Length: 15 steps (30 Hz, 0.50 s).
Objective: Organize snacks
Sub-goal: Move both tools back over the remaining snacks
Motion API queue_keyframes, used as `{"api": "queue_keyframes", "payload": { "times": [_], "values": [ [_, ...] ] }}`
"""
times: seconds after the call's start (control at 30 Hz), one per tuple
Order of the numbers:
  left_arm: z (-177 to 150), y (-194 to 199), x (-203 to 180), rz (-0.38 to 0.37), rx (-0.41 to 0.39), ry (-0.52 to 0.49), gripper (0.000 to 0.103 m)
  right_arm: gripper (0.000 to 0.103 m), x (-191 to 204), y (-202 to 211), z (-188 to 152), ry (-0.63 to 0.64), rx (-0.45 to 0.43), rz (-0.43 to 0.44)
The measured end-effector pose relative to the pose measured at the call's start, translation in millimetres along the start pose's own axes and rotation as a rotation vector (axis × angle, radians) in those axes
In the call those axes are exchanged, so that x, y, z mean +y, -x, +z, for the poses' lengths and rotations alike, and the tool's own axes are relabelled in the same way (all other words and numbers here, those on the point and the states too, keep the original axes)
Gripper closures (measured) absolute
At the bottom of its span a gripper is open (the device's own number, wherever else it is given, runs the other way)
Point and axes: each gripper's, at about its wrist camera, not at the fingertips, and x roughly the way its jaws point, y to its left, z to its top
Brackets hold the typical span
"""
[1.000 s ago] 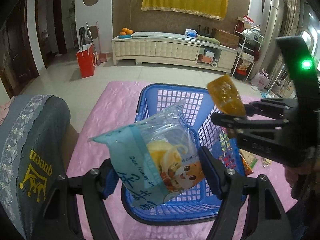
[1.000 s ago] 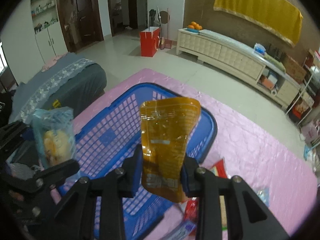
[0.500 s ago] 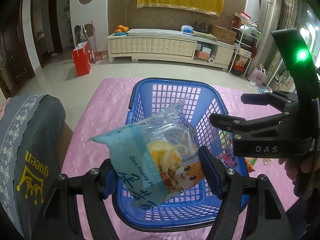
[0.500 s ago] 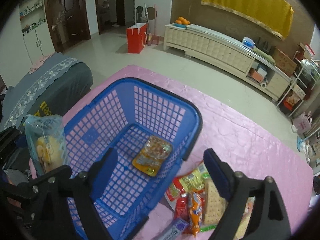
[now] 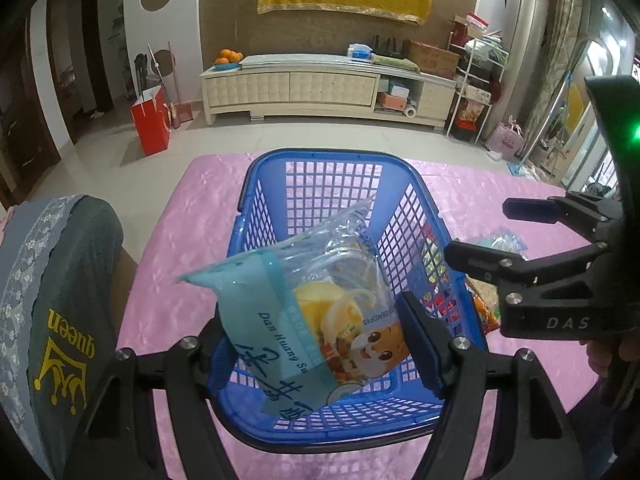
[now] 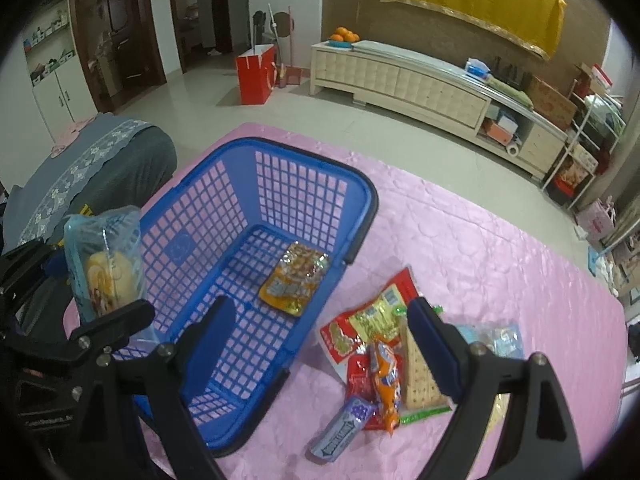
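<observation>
- Basket [image 5: 316,184] floor mostly hidden behind the pastry bag [image 5: 304,312] clamped in the left gripper [image 5: 320,344].
- Right gripper [image 6: 320,340] jaws apart, just opened, nothing between.
- Pink tablecloth [image 6: 480,248], tiled floor beyond.

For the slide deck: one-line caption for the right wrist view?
Open right gripper above snack pile; orange packet in blue basket.

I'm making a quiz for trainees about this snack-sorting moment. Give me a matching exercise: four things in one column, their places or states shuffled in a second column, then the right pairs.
Things:
1. orange pouch
2. light blue cake bag
3. purple candy stick
4. right tongs

States:
A. gripped in the left tongs
B. open, empty
C. on the blue basket floor
D. on the pink cloth beside the basket

Pairs: 1-C, 2-A, 3-D, 4-B
</observation>
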Motion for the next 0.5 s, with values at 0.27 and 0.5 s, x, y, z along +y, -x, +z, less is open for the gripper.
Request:
{"api": "queue_keyframes", "payload": {
  "times": [0.27, 0.5],
  "values": [
    [0.3, -9.4, -0.7, 0.030, 0.009, 0.011, 0.031, 0.013, -11.3, 6.7, -16.2, -0.035, 0.009, -0.021],
    [-1.0, 9.0, -15.2, 0.047, -0.034, -0.039, 0.031, 0.013, -25.2, 23.5, -22.8, -0.071, -0.011, -0.029]
  ]
}}
